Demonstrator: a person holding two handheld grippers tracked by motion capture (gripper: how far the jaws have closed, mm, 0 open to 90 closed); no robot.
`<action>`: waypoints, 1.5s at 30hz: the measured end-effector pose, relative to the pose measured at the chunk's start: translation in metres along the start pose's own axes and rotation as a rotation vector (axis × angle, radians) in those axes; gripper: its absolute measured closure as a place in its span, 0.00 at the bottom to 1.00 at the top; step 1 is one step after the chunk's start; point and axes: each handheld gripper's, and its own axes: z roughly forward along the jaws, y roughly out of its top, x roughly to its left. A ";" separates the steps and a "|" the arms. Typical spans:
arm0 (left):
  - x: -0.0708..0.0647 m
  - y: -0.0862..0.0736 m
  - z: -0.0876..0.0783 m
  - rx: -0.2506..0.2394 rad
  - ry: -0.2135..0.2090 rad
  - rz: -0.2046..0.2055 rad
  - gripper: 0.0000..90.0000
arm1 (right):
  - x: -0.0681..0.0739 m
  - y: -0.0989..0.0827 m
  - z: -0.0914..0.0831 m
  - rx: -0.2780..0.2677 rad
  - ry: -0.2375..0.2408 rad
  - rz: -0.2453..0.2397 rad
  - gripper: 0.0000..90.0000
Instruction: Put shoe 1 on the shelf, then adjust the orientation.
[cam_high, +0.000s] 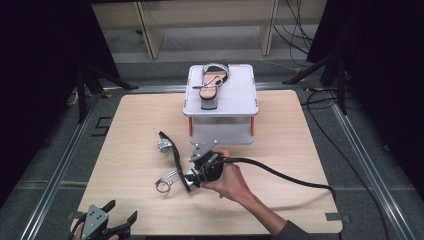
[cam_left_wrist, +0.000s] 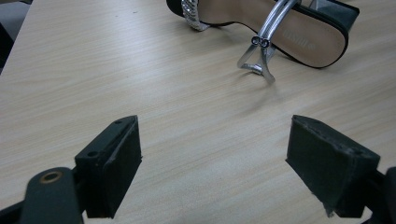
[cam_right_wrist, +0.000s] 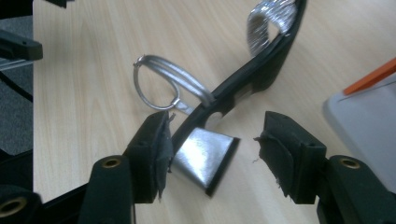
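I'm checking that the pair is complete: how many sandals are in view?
2. One sandal lies flat on top of the grey stand. The other sandal lies on its side on the table, its silver heel between the right gripper's open jaws.

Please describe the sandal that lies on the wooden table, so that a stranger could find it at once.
On the wooden table, in front of the small grey shelf, a black sandal lies tipped on its side beside the right gripper. Unlike its twin, which sits flat on the shelf, this one shows its silver block heel between the open jaws.
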 end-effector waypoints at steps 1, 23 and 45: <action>0.000 0.000 0.000 -0.002 -0.001 -0.001 0.19 | 0.000 0.000 0.000 0.000 0.000 0.000 0.47; 0.000 0.000 0.000 0.000 -0.005 0.014 0.19 | 0.001 -0.009 0.044 0.001 -0.012 -0.010 0.44; 0.000 0.000 0.000 0.000 -0.009 0.014 0.19 | -0.014 -0.009 0.047 0.041 -0.017 0.077 0.48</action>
